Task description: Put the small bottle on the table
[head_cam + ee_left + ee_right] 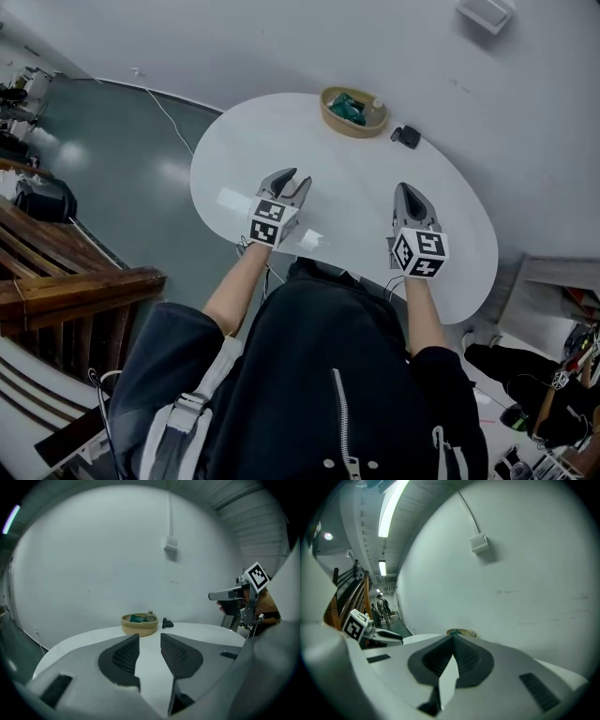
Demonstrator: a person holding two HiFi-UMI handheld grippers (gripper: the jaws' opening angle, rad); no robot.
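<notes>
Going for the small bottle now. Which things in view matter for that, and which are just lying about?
For the job: basket, with a small pale item in it, probably the bottle; table; left gripper, open and empty; right gripper, shut.

Lying about: green item in the basket; small black object beside the basket.

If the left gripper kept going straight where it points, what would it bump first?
Probably the woven basket at the far edge of the white table. Only bare tabletop lies between it and the left gripper, though depth is hard to judge.
</notes>
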